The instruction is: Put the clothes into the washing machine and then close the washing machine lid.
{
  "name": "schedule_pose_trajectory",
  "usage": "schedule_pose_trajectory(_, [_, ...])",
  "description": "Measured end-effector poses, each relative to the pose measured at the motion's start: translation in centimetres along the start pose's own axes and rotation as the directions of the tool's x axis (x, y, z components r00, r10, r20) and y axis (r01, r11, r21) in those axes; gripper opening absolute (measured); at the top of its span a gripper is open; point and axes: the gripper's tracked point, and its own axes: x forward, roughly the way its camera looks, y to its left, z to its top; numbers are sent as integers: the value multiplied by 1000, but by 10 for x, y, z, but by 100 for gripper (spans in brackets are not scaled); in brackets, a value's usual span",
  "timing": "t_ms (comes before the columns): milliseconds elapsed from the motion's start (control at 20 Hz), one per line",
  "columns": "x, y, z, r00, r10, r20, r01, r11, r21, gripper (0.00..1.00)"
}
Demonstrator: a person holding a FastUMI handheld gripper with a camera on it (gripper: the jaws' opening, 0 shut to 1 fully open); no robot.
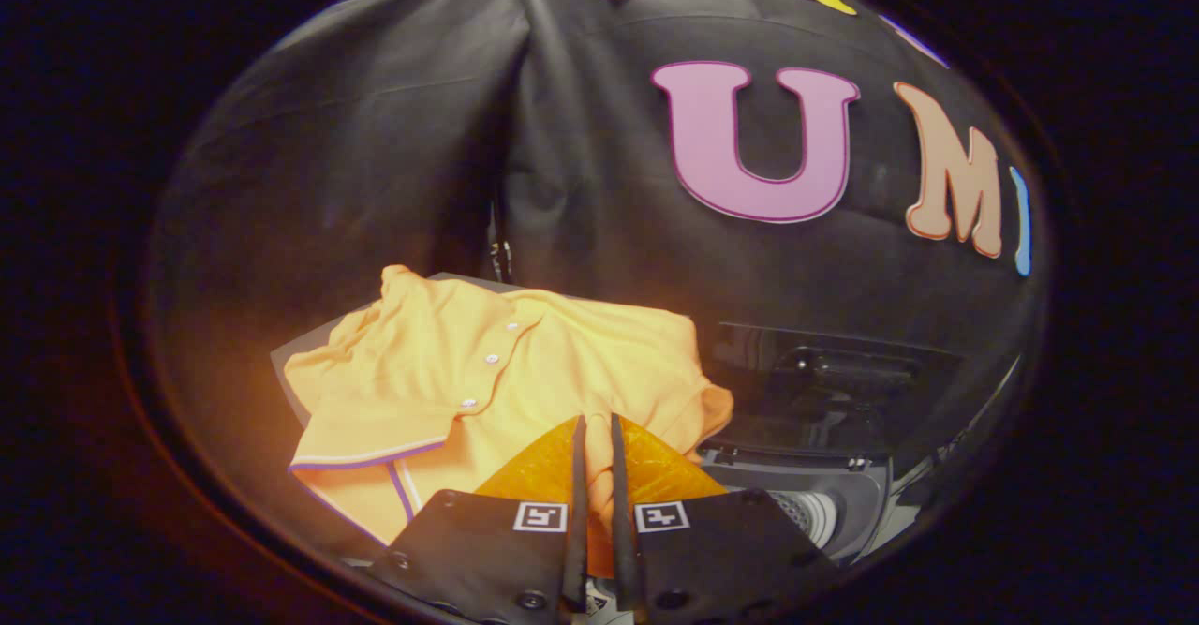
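Observation:
An orange polo shirt with white buttons and a striped sleeve hem lies spread on a dark flat surface, left of the washing machine. My gripper sits at the shirt's near right part. Its fingers are drawn almost together, and a fold of the orange fabric is pinched in the narrow gap between them. The machine's dark glass lid stands raised, right of the shirt. Below the lid, part of the perforated drum shows, just right of the fingers.
The booth's black cloth wall hangs close behind the shirt and the machine. The shirt's right edge lies next to the machine's top rim.

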Motion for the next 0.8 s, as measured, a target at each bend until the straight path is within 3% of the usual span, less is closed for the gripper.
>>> schedule_pose_trajectory(200, [-8,-57,-3,994,-108,2,108,994,-7,12])
schedule_pose_trajectory(600, [-29,-142,12,966,-255,32,255,967,29,12])
schedule_pose_trajectory(650, [-33,-151,15,961,-273,41,272,962,36,18])
schedule_pose_trajectory(800, [-45,-174,29,942,-325,81,319,945,72,20])
